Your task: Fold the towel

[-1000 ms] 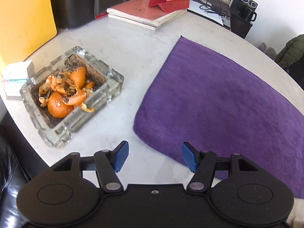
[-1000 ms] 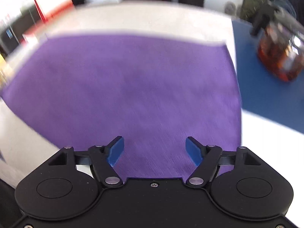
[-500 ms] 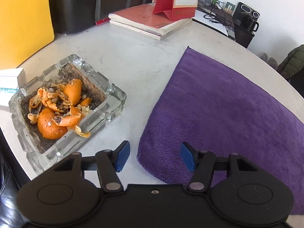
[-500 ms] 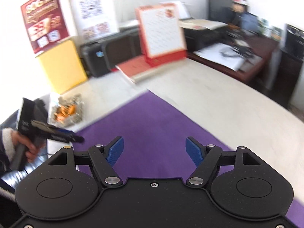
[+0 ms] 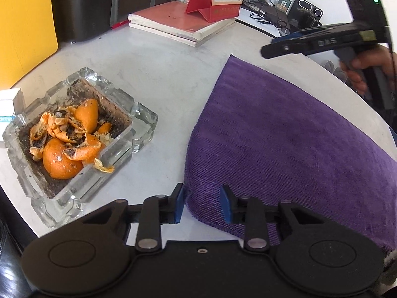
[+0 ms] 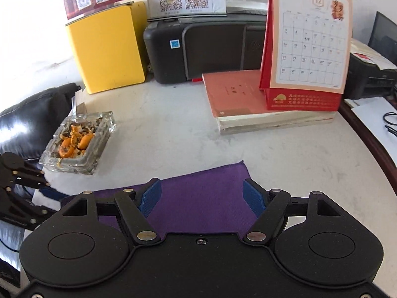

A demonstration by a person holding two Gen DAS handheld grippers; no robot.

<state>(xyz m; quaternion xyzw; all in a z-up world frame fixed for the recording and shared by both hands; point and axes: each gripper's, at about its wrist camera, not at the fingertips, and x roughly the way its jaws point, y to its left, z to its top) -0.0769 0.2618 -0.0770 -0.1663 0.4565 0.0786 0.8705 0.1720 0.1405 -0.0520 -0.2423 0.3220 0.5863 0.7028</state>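
A purple towel [image 5: 285,134] lies flat on the pale round table [image 5: 161,74]. My left gripper [image 5: 202,202] sits low at the towel's near left corner. Its jaws are closing, with the corner's edge between the blue pads and a gap still showing. My right gripper [image 6: 202,193] stands open above the towel [image 6: 198,198] near its far corner, nothing between its fingers. In the left wrist view, a hand holds the right gripper [image 5: 269,46] over that far corner. The left gripper [image 6: 46,185] shows at the right wrist view's left edge.
A glass ashtray [image 5: 141,121] full of orange peel stands left of the towel, close to my left gripper. Stacked books [image 6: 248,109] carry a red desk calendar [image 6: 307,42] beyond the towel. A yellow box [image 6: 106,49] and a black printer [image 6: 206,47] line the back.
The left jaws have narrowed around the towel's near left corner. The right gripper swept across the towel to its far corner and turned toward the books, coming into the left wrist view.
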